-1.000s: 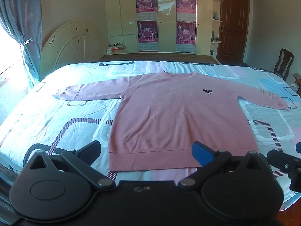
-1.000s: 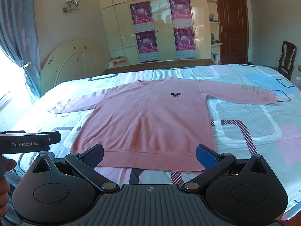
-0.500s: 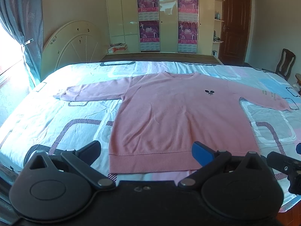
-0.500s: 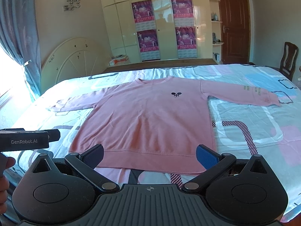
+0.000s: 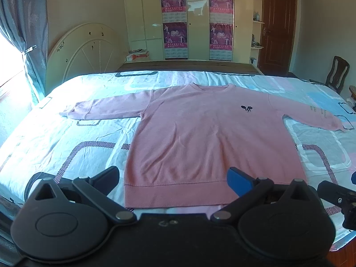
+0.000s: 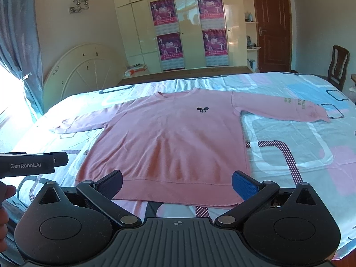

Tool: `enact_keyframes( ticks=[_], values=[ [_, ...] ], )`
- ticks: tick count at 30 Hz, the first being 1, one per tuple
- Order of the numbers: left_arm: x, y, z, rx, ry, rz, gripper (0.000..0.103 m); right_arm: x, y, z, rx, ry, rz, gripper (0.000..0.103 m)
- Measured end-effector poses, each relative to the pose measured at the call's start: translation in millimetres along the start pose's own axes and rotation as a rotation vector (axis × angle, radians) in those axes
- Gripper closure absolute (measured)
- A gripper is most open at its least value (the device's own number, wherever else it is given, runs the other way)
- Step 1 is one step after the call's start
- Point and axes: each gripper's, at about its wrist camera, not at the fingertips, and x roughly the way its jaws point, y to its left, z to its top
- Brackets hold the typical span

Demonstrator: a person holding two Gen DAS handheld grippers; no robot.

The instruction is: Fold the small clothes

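A pink long-sleeved sweatshirt [image 5: 200,138] lies flat, front up, on the bed, both sleeves spread out sideways, its hem toward me; it also shows in the right wrist view [image 6: 169,140]. A small dark logo [image 5: 246,108] marks its chest. My left gripper [image 5: 172,178] is open and empty, held just before the hem. My right gripper [image 6: 176,181] is open and empty too, over the hem's near edge. Neither touches the cloth.
The bed sheet [image 5: 66,138] has a pale blue, pink and white pattern. A white round headboard [image 5: 84,51] stands at the left, wardrobes with purple posters [image 5: 175,35] behind, a brown door [image 5: 278,29] and a wooden chair [image 5: 337,73] at the right. The other gripper's body [image 6: 31,165] shows at the left.
Both grippers have drifted slightly, with the sweatshirt sitting a little differently in each view. The sweatshirt lies as before and both grippers stay open.
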Motion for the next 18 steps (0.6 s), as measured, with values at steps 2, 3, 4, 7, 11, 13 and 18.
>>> enact_keyframes(
  ticks=[2,3,4,7,11,13,18],
  values=[
    [2,0,1,0.001,0.002,-0.001,0.000,1,-1,1,0.004,0.000,-0.002,0.000],
    [4,-1,3,0.001,0.005,-0.002,0.000,2,-1,1,0.005,0.001,-0.003,0.000],
    [5,-1,3,0.001,0.006,-0.003,0.000,2,-1,1,0.006,0.002,-0.004,0.000],
    [9,-1,5,0.004,0.009,-0.003,0.000,5,0,2,0.008,0.004,-0.007,0.000],
    [14,-2,7,0.006,0.017,-0.005,0.000,8,0,4,0.011,0.005,-0.008,0.000],
    [17,-2,8,0.004,0.020,-0.005,0.000,11,0,5,0.013,0.008,-0.008,0.000],
    [26,-2,12,0.006,0.028,-0.004,0.000,17,0,7,0.011,0.011,-0.011,0.000]
  ],
)
